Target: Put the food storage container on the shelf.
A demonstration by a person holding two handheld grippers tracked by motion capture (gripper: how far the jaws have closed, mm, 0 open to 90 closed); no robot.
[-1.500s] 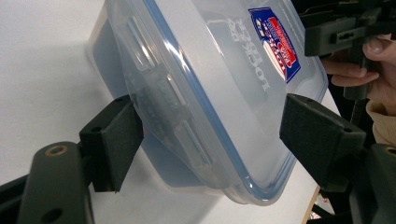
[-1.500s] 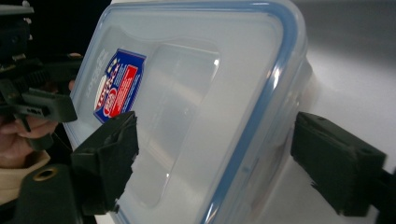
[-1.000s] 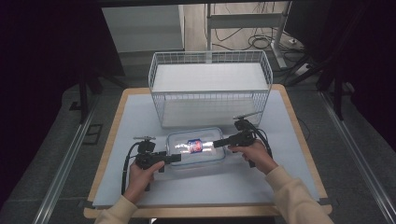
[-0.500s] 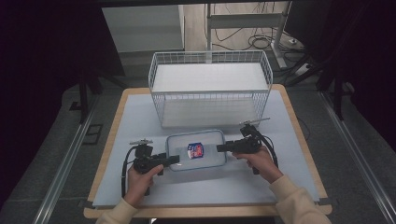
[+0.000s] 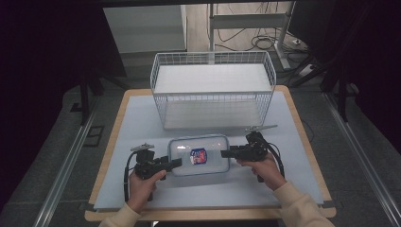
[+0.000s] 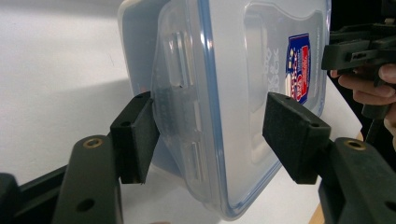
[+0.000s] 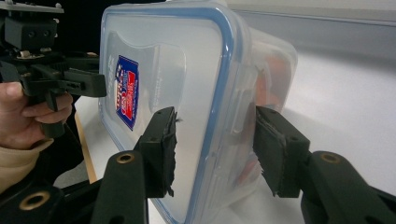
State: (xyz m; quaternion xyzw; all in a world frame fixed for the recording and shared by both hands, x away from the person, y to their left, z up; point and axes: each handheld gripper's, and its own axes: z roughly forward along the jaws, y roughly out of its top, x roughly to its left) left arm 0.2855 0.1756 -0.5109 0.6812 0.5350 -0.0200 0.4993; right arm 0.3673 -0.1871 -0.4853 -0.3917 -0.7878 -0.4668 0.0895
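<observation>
A: Grippers first. Your left gripper (image 5: pixel 174 162) has been closing on the near-left end of the plastic container (image 5: pixel 199 154), but one pad (image 6: pixel 295 133) stands off the lid, so its jaws are spread.

B: And the right?

A: Your right gripper (image 5: pixel 226 153) has clamped the container's other end by its latch. The container, half a second ago at the same spot, rests on the table (image 5: pixel 142 113). The wire basket (image 5: pixel 213 90) waits beyond; a two-handed lift looks next.
</observation>
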